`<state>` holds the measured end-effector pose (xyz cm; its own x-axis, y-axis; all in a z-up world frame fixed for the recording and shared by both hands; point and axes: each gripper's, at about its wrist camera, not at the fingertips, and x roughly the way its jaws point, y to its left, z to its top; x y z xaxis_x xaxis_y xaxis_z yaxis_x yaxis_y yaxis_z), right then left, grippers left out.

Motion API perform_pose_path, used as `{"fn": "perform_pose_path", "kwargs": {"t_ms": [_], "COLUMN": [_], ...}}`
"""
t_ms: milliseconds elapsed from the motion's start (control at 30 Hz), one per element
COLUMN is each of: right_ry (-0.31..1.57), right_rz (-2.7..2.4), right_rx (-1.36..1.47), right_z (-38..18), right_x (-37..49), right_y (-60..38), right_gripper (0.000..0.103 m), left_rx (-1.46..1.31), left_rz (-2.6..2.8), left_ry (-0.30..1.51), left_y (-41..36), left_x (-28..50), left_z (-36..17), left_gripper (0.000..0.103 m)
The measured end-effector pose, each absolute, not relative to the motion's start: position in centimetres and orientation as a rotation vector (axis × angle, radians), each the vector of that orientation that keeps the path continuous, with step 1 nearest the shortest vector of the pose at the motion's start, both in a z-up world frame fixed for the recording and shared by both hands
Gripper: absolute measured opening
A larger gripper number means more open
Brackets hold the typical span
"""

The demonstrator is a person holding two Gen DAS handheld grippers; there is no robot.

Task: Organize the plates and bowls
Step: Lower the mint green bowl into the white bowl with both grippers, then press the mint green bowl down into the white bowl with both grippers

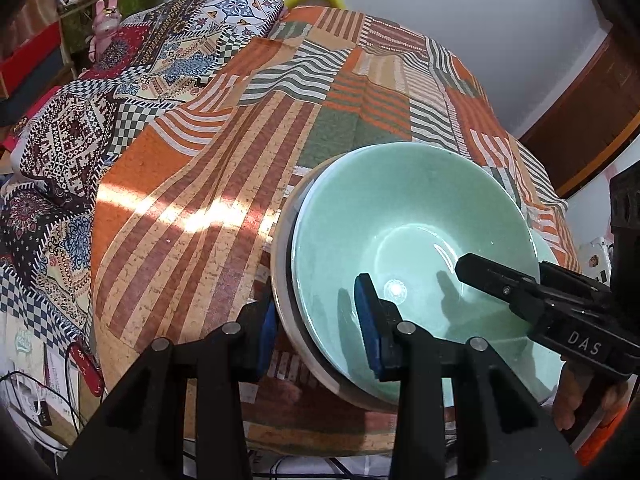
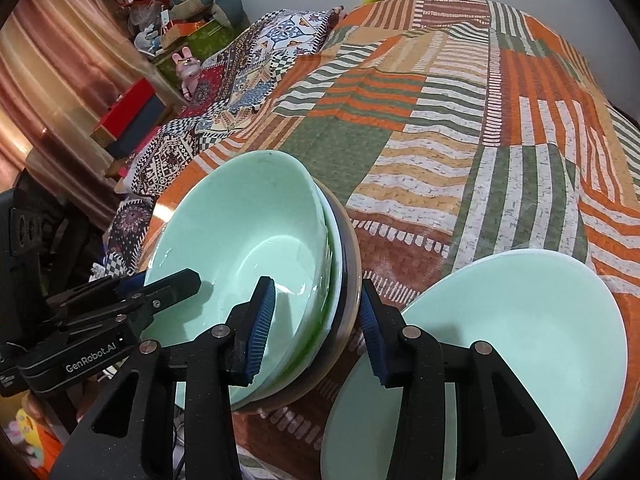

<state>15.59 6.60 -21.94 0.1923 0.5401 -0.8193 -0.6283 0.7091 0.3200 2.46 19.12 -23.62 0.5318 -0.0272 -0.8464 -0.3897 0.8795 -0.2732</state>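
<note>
Jaws of the left gripper (image 1: 318, 322) sit astride the lower-left rim of the stack, one jaw outside by the plates' edge, the other over the inside of the green bowl (image 1: 400, 220); cannot tell whether they press or merely bracket the rim. Much the same with the jaws of the right gripper (image 2: 316, 322), low in the right wrist view: part-way apart, one jaw inside the bowl, the other just beside the outer edge of the plates (image 2: 352, 248), with contact not clear enough to call. Shows the bowl seated on top of those plates, the whole pile resting on the patchwork quilt (image 1: 240, 140) of a bed, centre-right in the left wrist view and centre-left in the right. Shows a second pale green bowl (image 2: 520, 340) at lower right of the right wrist view, near the pile but apart from it. Reads as a job partly done: one pile built and flanked on both sides, perhaps for shifting. Leaves the second bowl to join it, and probably a final place to find.
</note>
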Motion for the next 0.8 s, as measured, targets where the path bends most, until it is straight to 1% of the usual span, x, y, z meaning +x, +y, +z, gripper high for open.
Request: {"fn": "perform_pose_path", "kwargs": {"t_ms": [400,800], "right_ry": [1.083,1.005], "right_rz": [0.818,0.839], "right_rx": [-0.074,-0.031], "right_z": [-20.9,-17.9], "right_x": [15.3,14.3], "right_y": [6.0,4.8], "right_gripper": [0.038,0.038], "left_rx": [-0.442,-0.394], "left_rz": [0.241,0.246], "left_ry": [0.979,0.889], "left_y": [18.5,17.4], "left_x": [2.1,1.1], "left_z": [-22.4,-18.1], "left_gripper": [0.037,0.037]}}
